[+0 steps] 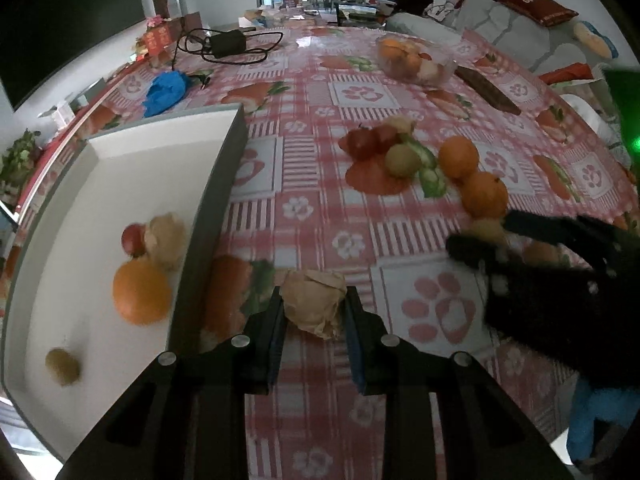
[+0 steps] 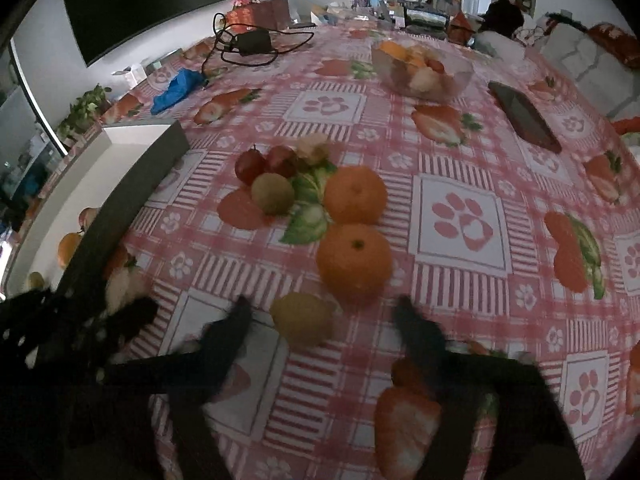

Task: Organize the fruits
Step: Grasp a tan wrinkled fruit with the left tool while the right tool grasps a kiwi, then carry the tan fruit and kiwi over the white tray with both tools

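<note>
My left gripper point(image 1: 314, 312) is shut on a papery husked fruit point(image 1: 314, 306), held just right of the grey-walled white tray point(image 1: 224, 168). The tray holds an orange point(image 1: 141, 292), a red fruit point(image 1: 134, 239), a husked fruit point(image 1: 165, 238) and a green fruit point(image 1: 62, 366). My right gripper point(image 2: 324, 312) is open, its blurred fingers on either side of a yellow lemon point(image 2: 303, 318) on the tablecloth. Beyond it lie two oranges point(image 2: 354, 262), a kiwi point(image 2: 273, 193), two red fruits point(image 2: 250, 166) and a husked fruit point(image 2: 314, 146).
A clear bowl of fruit point(image 2: 460, 80) stands at the back. A dark phone point(image 2: 524, 116) lies at the right, a blue cloth point(image 2: 178, 86) and a black charger with cable point(image 2: 252, 42) at the back left. A sofa is beyond the table's right edge.
</note>
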Motion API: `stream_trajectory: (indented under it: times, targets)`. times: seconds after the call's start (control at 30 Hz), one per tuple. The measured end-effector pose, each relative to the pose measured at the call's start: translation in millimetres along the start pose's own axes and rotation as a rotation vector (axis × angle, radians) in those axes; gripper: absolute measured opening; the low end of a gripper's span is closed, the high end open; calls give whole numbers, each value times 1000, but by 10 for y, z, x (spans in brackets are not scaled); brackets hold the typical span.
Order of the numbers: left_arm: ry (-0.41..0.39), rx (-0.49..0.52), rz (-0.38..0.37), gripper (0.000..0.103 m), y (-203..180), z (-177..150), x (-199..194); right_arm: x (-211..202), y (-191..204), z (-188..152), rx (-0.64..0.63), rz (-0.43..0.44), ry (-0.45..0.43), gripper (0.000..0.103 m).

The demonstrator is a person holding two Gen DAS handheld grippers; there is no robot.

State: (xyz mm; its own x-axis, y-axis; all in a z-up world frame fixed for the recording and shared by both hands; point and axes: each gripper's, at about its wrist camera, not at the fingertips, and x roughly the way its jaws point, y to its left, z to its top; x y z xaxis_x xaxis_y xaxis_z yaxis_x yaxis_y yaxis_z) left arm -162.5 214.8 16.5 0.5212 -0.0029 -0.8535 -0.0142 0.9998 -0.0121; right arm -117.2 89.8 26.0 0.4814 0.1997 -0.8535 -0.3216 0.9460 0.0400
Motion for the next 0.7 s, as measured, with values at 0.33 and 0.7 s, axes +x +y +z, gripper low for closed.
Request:
stream_trajectory:
  times: [0.33, 0.7]
  targets:
    - [42, -39, -86, 30, 69, -39, -66, -161, -340, -132, 111, 99, 21, 29]
    - [-8, -68, -184, 30, 80, 5, -439, -436, -353, -81, 131, 110, -3, 29]
